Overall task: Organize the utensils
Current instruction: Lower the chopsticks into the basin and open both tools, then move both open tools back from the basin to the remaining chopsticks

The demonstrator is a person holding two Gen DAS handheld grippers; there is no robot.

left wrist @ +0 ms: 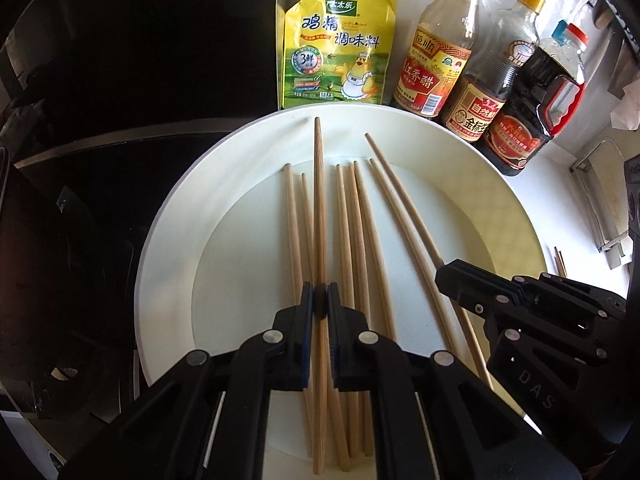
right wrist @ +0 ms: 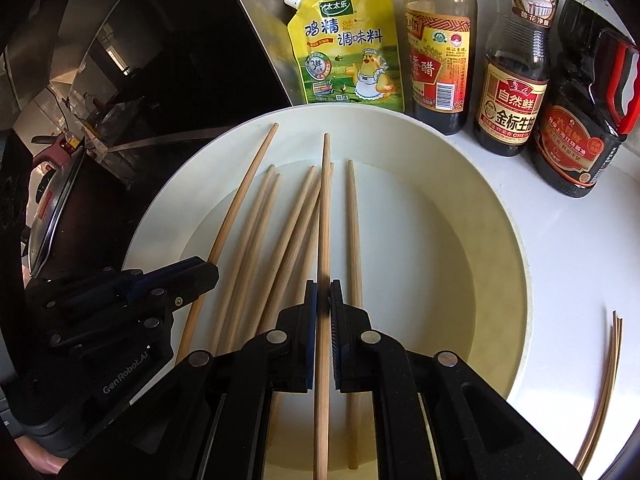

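Observation:
Several wooden chopsticks lie lengthwise in a wide white plate; they also show in the right wrist view on the plate. My left gripper is shut on one chopstick, held above the others. It shows in the right wrist view at the plate's left. My right gripper is shut on another chopstick. It shows in the left wrist view at the plate's right side.
Behind the plate stand a yellow seasoning pouch, a vinegar bottle, a soy sauce bottle and a dark jug with a red handle. A black stove and a wok are on the left. More chopsticks lie on the counter at right.

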